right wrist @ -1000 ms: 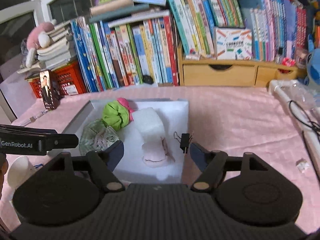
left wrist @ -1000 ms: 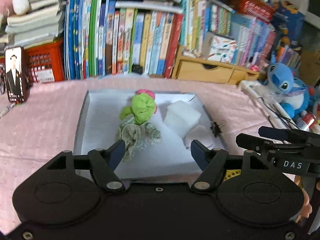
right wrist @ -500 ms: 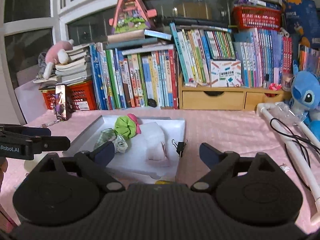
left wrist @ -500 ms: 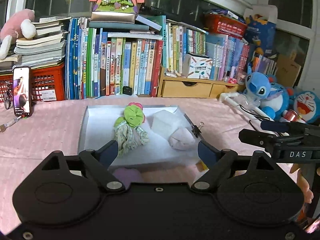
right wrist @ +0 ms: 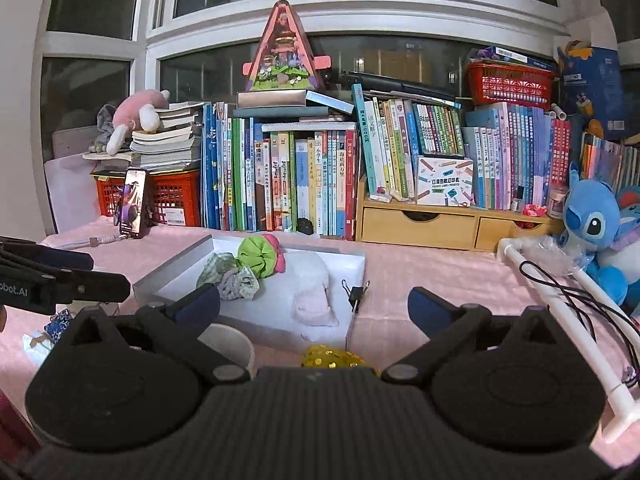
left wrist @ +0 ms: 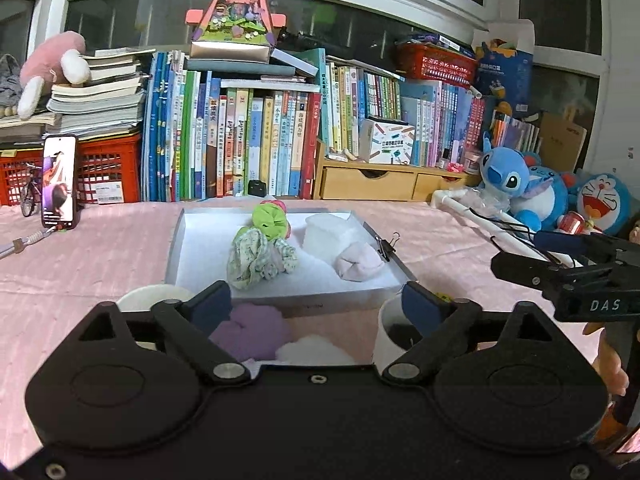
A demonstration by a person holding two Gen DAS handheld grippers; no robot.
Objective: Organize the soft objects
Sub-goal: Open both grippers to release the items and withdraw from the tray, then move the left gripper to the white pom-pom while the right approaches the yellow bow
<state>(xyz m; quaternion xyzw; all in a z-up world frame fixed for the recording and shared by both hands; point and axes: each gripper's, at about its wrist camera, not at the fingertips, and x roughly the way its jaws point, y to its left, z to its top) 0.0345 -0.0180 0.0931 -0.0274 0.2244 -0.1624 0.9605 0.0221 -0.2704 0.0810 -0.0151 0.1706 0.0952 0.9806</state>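
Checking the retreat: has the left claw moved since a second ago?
Yes. The left claw pulled back and up from the white tray, which now sits farther ahead.

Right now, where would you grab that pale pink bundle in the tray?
Pinch the pale pink bundle across its rounded middle, coming straight down: it lies low and flat near the white tray's right edge, where the binder clip hinders a sideways approach.
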